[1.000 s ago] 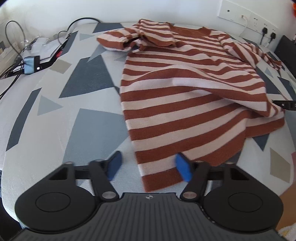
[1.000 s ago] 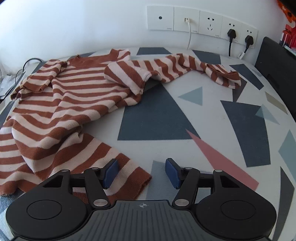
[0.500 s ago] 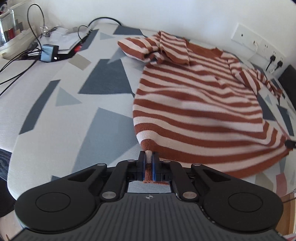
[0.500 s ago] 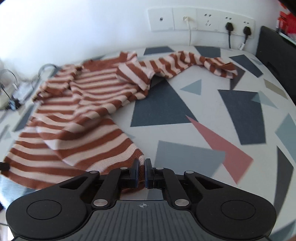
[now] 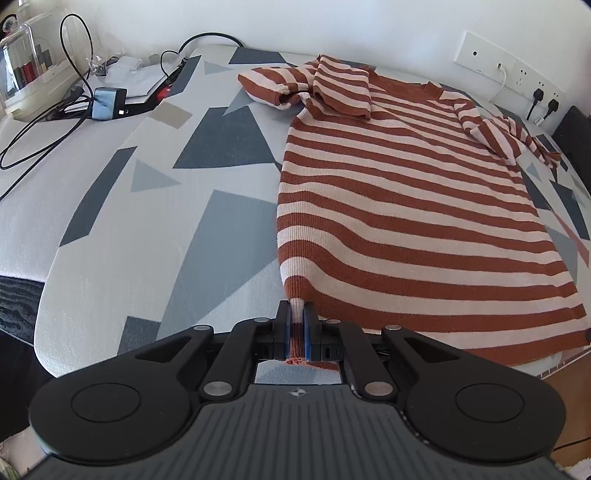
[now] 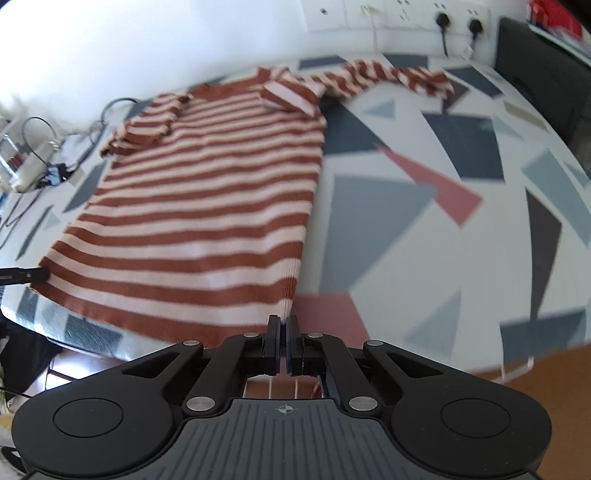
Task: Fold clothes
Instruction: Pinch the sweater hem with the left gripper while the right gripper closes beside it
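Observation:
A rust-and-cream striped sweater (image 5: 406, 206) lies flat on the patterned cover (image 5: 147, 221), its hem at the near edge. My left gripper (image 5: 295, 325) is shut on the hem's left corner, and a strip of knit shows between the blue pads. In the right wrist view the sweater (image 6: 207, 206) is blurred; my right gripper (image 6: 283, 332) is shut on the hem's right corner. The left gripper's tip (image 6: 22, 275) shows at the far hem corner. One sleeve (image 5: 306, 88) is bunched by the collar. The other sleeve (image 6: 388, 74) trails toward the wall.
Cables and a small charger (image 5: 107, 103) lie at the back left beside a clear box (image 5: 22, 70). Wall sockets with plugs (image 6: 439, 14) line the back wall. A black object (image 6: 535, 74) stands at the right. Wooden floor (image 6: 546, 373) shows past the cover's near edge.
Both grippers went from open to shut on the hem corners. They then drew back toward the near edge and apart, pulling the rumpled sweater out flat.

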A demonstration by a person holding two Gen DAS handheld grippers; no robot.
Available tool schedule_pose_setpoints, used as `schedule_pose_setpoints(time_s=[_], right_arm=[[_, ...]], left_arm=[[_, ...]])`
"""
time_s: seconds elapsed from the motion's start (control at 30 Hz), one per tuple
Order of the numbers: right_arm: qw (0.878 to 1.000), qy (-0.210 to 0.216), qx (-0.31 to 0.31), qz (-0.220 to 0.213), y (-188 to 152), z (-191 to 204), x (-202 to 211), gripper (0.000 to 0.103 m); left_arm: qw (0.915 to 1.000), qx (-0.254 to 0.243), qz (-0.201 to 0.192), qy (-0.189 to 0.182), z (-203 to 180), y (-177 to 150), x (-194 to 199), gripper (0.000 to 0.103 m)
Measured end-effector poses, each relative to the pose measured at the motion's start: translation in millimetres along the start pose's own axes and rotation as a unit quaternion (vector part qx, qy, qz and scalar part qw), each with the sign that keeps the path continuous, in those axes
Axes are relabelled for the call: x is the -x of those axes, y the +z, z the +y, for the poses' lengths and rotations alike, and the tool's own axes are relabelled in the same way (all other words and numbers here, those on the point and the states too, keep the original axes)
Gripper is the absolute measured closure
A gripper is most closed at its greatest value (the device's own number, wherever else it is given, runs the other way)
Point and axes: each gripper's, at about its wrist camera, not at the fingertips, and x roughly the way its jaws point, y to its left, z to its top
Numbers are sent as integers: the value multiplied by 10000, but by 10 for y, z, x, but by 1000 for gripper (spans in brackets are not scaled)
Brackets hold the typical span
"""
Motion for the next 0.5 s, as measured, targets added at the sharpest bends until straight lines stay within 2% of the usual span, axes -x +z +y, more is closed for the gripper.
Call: schedule_pose_setpoints(time_s=[0.13,0.27,0.33,0.4,0.5], right_arm=[[10000,-79,-33,-21,-79,-24,12,102],[9996,-249,-88,-66,-69,-58,7,100],[9993,-280,-200,-138,-34,-79,20,92],[9986,-299,-327,-300,29,-96,66,76],[9966,-300,-518,-563,155,-117,145,68]], left_arm=[[10000,31,28,-42,26,-49,14,95],[9997,123,179,94,53,-78,36,91],[9994,240,212,110,114,-94,72,89],[9990,378,199,119,182,-100,121,87],[9980,619,61,146,289,-66,217,84]])
